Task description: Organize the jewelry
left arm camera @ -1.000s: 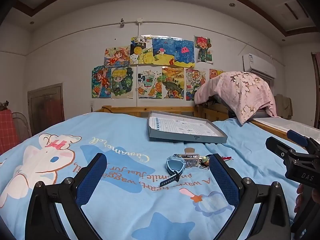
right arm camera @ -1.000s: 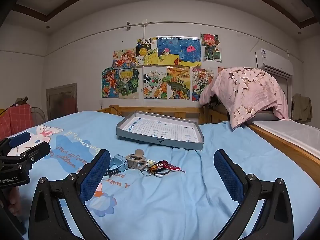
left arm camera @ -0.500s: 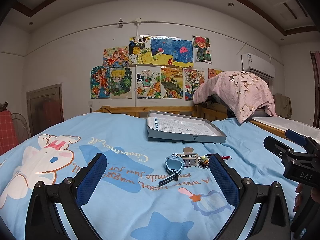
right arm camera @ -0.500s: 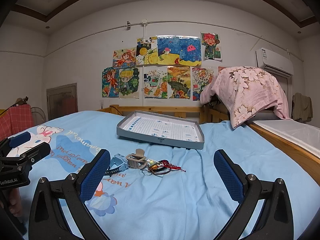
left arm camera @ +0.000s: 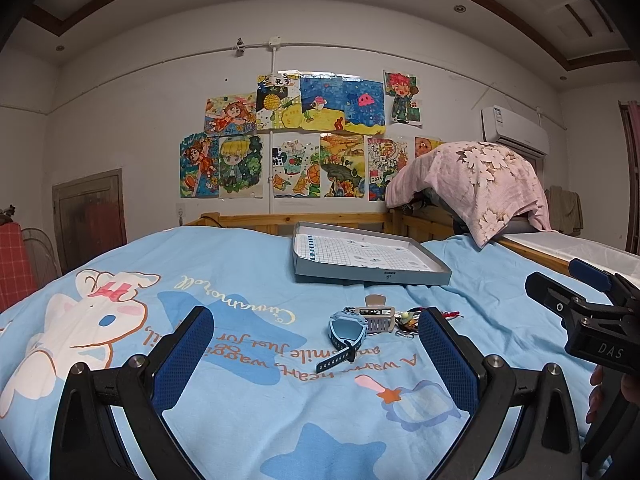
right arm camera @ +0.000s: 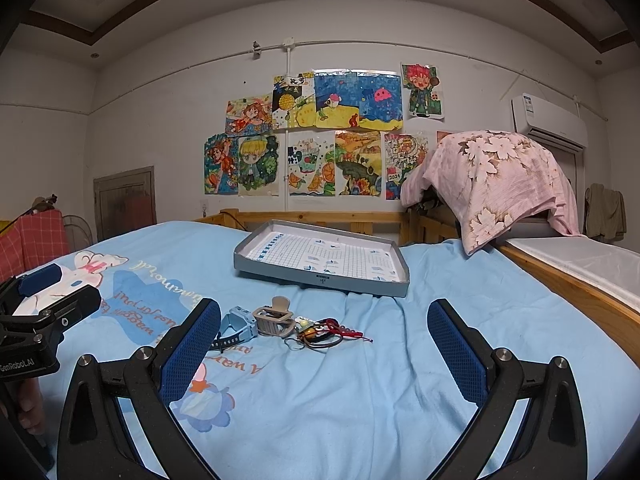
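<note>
A small pile lies on the blue bedsheet: a light-blue watch (left arm camera: 347, 330) (right arm camera: 236, 326), a beige hair claw (left arm camera: 378, 314) (right arm camera: 274, 318), and a tangle of rings, beads and a red cord (right arm camera: 326, 332) (left arm camera: 410, 320). Behind the pile sits a shallow grey box lid (left arm camera: 372, 276) (right arm camera: 320, 278) lined with grid paper. My left gripper (left arm camera: 316, 348) is open, low over the sheet, short of the watch. My right gripper (right arm camera: 324, 344) is open too, nothing between its fingers, with the pile just beyond. Each gripper shows at the edge of the other's view.
A wooden bed rail (right arm camera: 320, 218) runs behind the lid. A pink floral cloth (right arm camera: 504, 176) drapes over something at the right. A wooden side rail (right arm camera: 572, 288) borders the bed's right edge. A person's fingers (left arm camera: 600, 384) hold the right gripper's handle.
Both views have shifted only slightly; the pile sits a touch lower in the left wrist view. Nothing was touched or moved.
</note>
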The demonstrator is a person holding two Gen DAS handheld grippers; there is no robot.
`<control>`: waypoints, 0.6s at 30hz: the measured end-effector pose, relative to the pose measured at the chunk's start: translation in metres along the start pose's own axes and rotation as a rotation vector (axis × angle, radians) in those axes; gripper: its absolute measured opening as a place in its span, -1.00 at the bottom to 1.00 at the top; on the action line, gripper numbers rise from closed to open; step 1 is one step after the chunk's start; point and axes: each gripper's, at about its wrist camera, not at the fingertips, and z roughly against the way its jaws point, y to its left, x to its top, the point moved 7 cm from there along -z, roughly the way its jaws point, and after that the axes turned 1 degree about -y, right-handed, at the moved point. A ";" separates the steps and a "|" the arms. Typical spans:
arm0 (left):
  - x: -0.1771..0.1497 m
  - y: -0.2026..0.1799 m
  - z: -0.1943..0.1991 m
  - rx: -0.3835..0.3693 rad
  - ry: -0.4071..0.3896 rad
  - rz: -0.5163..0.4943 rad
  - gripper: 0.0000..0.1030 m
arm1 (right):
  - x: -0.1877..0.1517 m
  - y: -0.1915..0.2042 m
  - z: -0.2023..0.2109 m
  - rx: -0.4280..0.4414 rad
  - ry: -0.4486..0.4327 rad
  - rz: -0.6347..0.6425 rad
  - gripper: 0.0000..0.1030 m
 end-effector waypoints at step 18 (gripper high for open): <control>0.000 0.000 0.000 0.001 0.000 -0.003 1.00 | -0.002 0.002 0.000 0.001 0.002 -0.003 0.98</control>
